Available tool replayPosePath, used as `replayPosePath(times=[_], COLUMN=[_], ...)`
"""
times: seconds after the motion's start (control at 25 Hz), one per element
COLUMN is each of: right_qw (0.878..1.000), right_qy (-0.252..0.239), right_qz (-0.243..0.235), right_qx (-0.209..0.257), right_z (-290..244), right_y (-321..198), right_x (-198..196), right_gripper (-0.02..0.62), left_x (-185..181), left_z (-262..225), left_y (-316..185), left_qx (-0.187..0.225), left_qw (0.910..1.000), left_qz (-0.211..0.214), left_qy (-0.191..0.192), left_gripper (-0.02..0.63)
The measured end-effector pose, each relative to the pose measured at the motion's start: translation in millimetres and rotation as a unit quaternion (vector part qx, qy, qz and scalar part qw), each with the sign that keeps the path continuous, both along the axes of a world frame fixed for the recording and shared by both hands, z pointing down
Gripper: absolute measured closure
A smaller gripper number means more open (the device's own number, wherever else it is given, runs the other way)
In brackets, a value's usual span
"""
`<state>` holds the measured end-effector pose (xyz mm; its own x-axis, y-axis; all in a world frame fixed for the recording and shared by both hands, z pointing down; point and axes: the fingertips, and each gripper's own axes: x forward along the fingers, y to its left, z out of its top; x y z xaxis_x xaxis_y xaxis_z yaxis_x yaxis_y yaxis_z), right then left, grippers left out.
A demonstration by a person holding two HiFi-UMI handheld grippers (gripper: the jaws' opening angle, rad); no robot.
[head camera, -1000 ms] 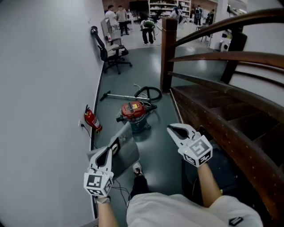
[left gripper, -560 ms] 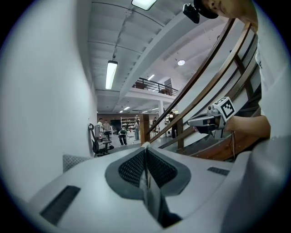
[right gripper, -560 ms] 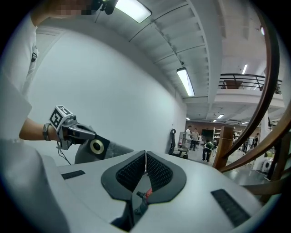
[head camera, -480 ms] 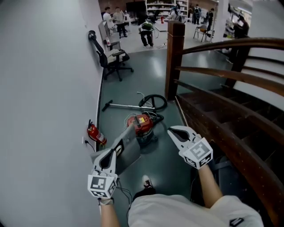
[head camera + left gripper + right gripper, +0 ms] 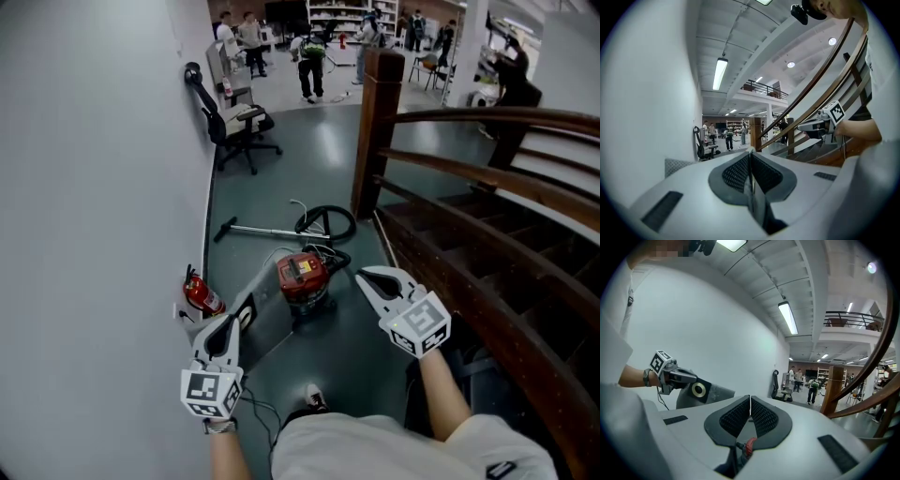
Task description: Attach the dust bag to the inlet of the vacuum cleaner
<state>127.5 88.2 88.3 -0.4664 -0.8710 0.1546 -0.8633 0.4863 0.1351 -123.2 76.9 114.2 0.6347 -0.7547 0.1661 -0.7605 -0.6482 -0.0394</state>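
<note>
The red vacuum cleaner (image 5: 302,274) stands on the dark floor just ahead, between my two grippers, its black hose (image 5: 326,223) coiled behind it. My left gripper (image 5: 226,323) is shut on the edge of the flat grey dust bag (image 5: 269,317). The bag slants up toward the vacuum. From the right gripper view the bag (image 5: 718,393) shows its black collar with a pale ring (image 5: 698,390), held by the left gripper (image 5: 689,377). My right gripper (image 5: 362,274) hangs shut and empty to the right of the vacuum. Neither gripper view shows the vacuum.
A white wall runs along the left with a red fire extinguisher (image 5: 200,296) at its foot. The vacuum's wand (image 5: 258,230) lies on the floor behind the vacuum. A wooden staircase and banister (image 5: 469,234) close off the right. A black office chair (image 5: 234,120) and several people stand farther off.
The person has walked forward: the vacuum now lies closer, between the two grippers. Both grippers kept their pose, the left still holding the bag.
</note>
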Motion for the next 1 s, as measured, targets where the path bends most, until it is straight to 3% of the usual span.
replayPosePath(times=[1.0], right_qw=[0.999], right_qy=[0.003], right_qz=[-0.040], right_qx=[-0.031], right_z=[51], right_y=[-153], right_x=[-40], right_gripper=[0.566], left_x=[-52], left_z=[45], left_y=[-134], left_qx=[-0.030], left_qw=[0.9980], left_qz=[-0.055], left_qy=[0.000], left_gripper=[0.586])
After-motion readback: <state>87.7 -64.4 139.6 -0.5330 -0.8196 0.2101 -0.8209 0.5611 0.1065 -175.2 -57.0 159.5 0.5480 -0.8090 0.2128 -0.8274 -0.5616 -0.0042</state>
